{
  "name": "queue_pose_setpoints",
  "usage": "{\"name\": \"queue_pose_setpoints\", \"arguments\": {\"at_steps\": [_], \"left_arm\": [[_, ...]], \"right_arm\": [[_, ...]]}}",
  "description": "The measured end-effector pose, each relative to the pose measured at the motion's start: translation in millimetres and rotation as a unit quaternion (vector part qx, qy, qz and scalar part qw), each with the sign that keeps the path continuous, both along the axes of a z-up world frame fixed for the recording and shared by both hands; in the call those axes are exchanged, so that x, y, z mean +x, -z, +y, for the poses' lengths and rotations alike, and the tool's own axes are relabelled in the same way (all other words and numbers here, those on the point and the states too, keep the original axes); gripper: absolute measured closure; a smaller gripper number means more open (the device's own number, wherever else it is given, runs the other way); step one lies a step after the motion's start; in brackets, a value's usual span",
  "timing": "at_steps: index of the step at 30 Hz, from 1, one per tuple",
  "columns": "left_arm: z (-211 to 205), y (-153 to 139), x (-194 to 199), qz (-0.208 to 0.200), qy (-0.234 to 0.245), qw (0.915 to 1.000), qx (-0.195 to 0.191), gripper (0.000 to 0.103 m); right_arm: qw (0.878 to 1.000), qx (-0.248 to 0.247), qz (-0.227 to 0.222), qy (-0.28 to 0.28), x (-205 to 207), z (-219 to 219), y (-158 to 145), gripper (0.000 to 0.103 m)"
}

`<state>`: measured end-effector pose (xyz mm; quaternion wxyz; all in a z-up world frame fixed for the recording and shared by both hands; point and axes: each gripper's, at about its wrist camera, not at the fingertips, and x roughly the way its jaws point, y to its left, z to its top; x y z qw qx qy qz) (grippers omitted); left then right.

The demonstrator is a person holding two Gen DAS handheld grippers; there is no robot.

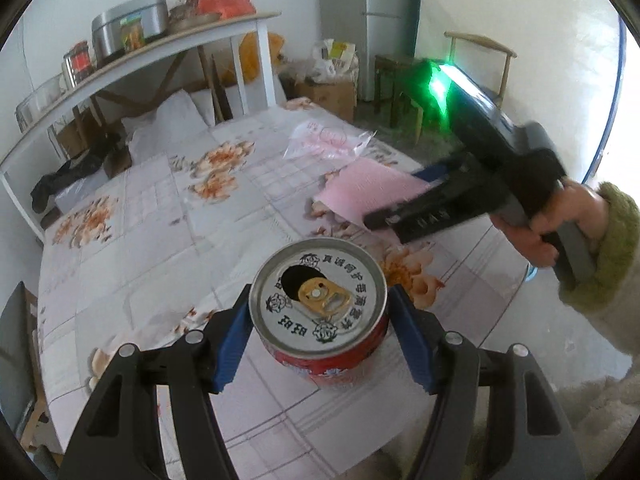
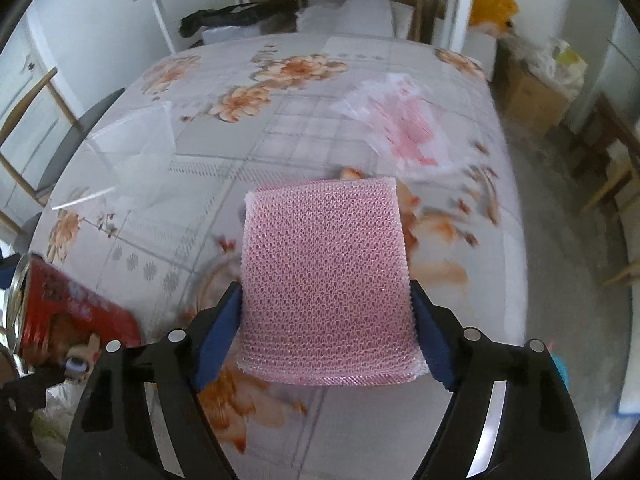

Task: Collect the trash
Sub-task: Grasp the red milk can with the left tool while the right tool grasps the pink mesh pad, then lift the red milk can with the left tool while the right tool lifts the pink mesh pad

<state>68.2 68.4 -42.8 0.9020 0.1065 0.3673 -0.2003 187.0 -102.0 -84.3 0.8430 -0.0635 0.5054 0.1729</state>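
While your left gripper (image 1: pixel 320 320) clamps the rigid, light can (image 1: pixel 320 312), your right gripper (image 2: pixel 326 304) pinches floppy foam netting (image 2: pixel 326 272) beside it; squeeze gently.

- A table (image 2: pixel 280 128) carries everything, covered by a pale cloth printed with orange flowers and grey checks.
- A crumpled clear plastic bag (image 2: pixel 404 128) with red print lies on it.
- A clear plastic box (image 2: pixel 132 148) sits near its edge.

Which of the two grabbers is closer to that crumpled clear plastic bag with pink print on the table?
Right. The right gripper, holding the pink foam net, is just short of the plastic bag. The left gripper, clamped on the red can, sits farther back across the table.
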Motion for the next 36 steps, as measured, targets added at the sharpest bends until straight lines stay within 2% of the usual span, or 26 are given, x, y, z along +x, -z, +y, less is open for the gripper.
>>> {"name": "queue_pose_setpoints", "arguments": {"at_steps": [3,8,13,19,24,27,33,36], "left_arm": [[-2,2,0,-0.019,0.003,0.9998,-0.008,0.038],[-4,4,-3,-0.035,0.010,0.9992,-0.017,0.038],[-5,7,0,-0.020,0.009,0.9992,-0.033,0.038],[-4,7,1,-0.023,-0.003,0.9986,-0.048,0.033],[-5,12,3,-0.015,-0.006,0.9985,-0.052,0.033],[-6,12,2,-0.015,-0.008,0.9985,-0.052,0.038],[-5,12,1,-0.017,-0.010,0.9984,-0.053,0.039],[-5,12,1,-0.017,-0.010,0.9984,-0.053,0.039]], "right_arm": [[1.000,0.007,0.005,0.019,-18,-12,-2,0.027],[1.000,-0.008,0.001,0.023,-33,-15,2,0.024],[1.000,0.001,0.001,0.024,-33,-15,3,0.019],[1.000,0.004,-0.001,0.028,-32,-14,4,0.017],[0.999,0.010,-0.006,0.044,-28,-14,5,0.016],[0.999,0.012,-0.007,0.051,-25,-14,5,0.016],[0.999,-0.005,-0.010,0.046,-24,-4,7,0.016],[0.998,-0.032,-0.017,0.042,-26,3,10,0.016]]}}
